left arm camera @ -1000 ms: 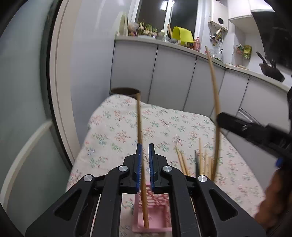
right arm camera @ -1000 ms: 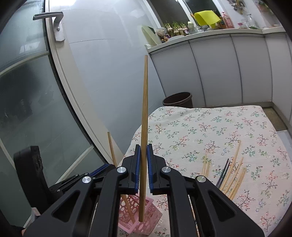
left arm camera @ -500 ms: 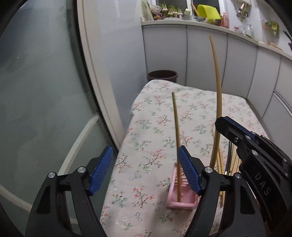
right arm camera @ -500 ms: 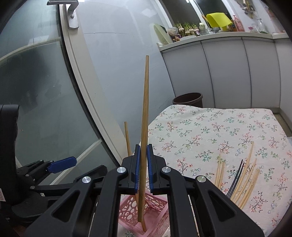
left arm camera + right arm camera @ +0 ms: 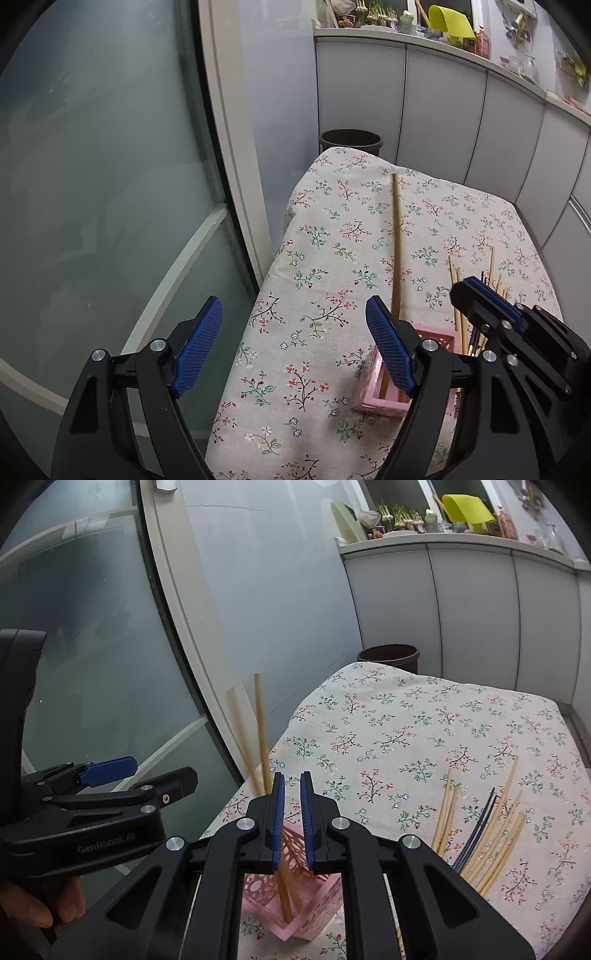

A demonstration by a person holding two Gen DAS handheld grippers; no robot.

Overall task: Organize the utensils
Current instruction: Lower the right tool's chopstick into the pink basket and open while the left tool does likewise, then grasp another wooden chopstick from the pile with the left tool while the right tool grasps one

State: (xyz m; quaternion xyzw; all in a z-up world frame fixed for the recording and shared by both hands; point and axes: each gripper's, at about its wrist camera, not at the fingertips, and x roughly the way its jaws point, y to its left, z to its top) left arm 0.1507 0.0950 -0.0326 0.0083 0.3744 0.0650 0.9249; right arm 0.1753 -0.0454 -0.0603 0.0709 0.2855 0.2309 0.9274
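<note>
A pink perforated holder point(image 5: 295, 915) stands near the table's front left corner; it also shows in the left wrist view point(image 5: 373, 395). Two wooden chopsticks point(image 5: 260, 731) stand in it, leaning left; one chopstick point(image 5: 396, 243) shows in the left wrist view. My right gripper point(image 5: 291, 808) hovers just above the holder, jaws slightly parted and empty. My left gripper point(image 5: 295, 343) is wide open and empty, left of the holder. It also shows in the right wrist view point(image 5: 147, 775). Several loose chopsticks point(image 5: 495, 830), wooden and black, lie on the cloth to the right.
The table carries a floral cloth point(image 5: 406, 731). A dark bin point(image 5: 388, 655) stands beyond its far end. A glass door point(image 5: 92, 166) runs along the left. Grey cabinets point(image 5: 443, 110) line the back and right.
My left gripper opened, let go of its chopstick in the holder and drew back left. My right gripper lowered its chopstick into the holder and released it.
</note>
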